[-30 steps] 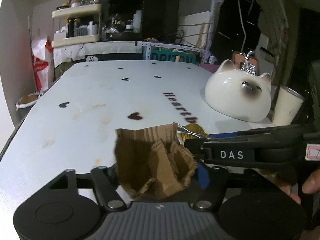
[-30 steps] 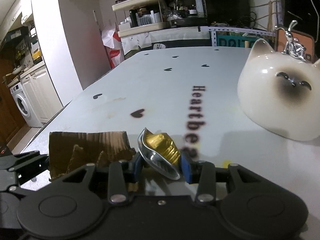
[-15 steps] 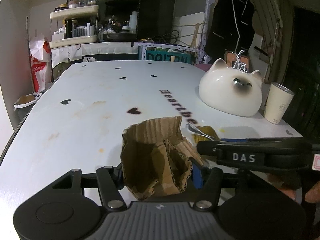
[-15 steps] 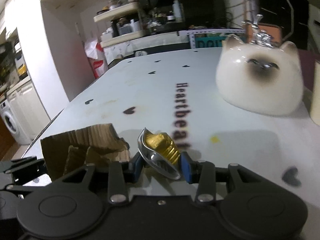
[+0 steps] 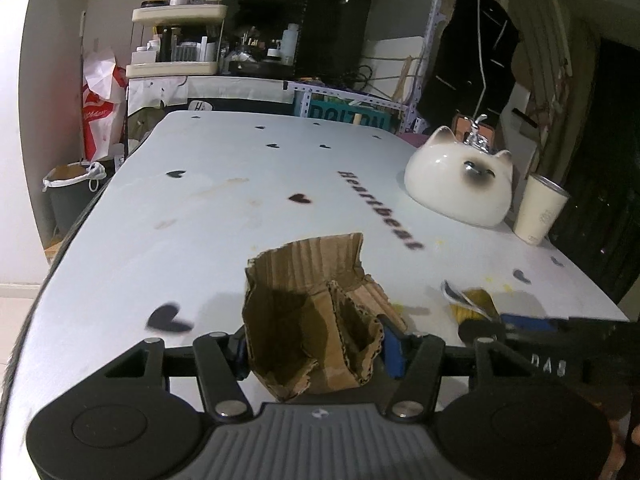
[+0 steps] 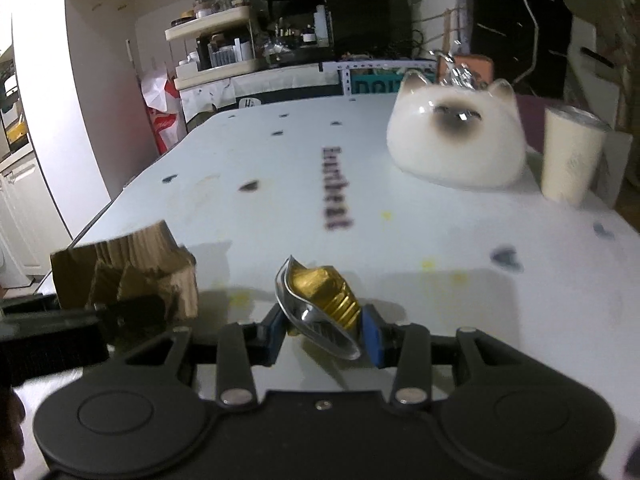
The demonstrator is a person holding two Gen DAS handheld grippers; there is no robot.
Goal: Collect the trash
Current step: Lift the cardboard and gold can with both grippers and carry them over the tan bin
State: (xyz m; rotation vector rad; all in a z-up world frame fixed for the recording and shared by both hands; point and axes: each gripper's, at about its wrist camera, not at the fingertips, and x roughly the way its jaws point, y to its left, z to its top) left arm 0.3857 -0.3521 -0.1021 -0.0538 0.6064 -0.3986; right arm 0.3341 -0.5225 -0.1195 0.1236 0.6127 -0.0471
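Observation:
My left gripper is shut on a crumpled piece of brown cardboard, held just above the near end of the white table. The same cardboard shows at the left of the right wrist view. My right gripper is shut on a crushed gold coffee capsule with a bent silver rim, its blue pads pressing both sides. In the left wrist view the capsule sits at the lower right, with the other gripper's black body behind it.
A white cat-shaped ceramic bowl lies upside down at the table's right side, a cream cup beside it. A grey bin with a white liner stands on the floor off the left edge. Shelves stand beyond the far end.
Both grippers have drawn back toward the table's near end with their loads, so more tabletop shows. The right one has also shifted right relative to the left; the cup now shows.

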